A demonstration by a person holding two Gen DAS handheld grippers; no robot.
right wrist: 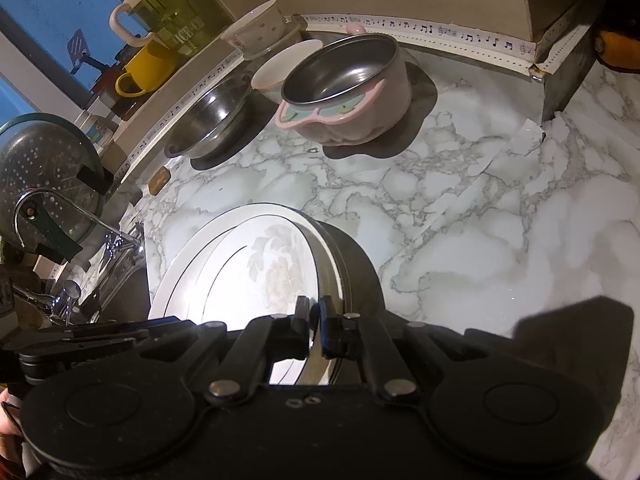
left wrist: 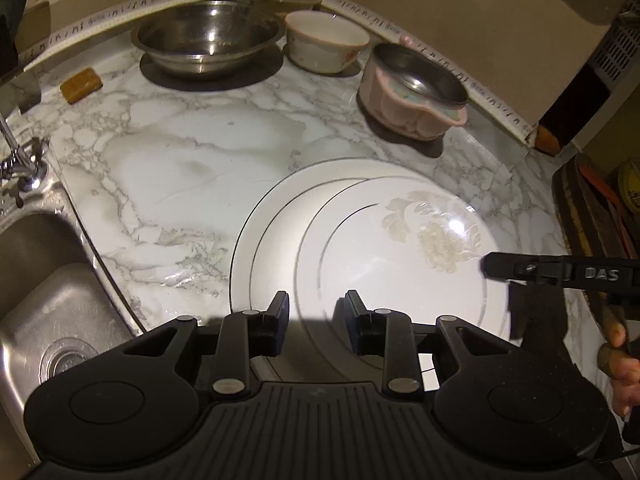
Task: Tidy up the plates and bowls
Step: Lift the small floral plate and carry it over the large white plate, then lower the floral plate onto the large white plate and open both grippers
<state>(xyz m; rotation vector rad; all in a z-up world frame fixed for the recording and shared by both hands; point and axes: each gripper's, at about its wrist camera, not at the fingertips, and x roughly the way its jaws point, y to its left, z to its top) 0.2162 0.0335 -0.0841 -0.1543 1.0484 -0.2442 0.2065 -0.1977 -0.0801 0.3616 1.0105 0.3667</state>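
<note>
White floral plate [right wrist: 256,276] tilted up off larger plate [left wrist: 264,224] on marble bench [left wrist: 160,168], lower centre of frame; rim pinched edge-on in right tool [right wrist: 314,320], fingers pressed nearly together on it, likely for lifting or re-seating onto the stack. Left tool [left wrist: 312,312] spread wide, empty, hovering at near rim, probably ready to steady. Steel bowl [left wrist: 208,40], white bowl [left wrist: 326,40], pink-handled bowl [left wrist: 416,88] lined along back edge, upper frame, unstacked.
</note>
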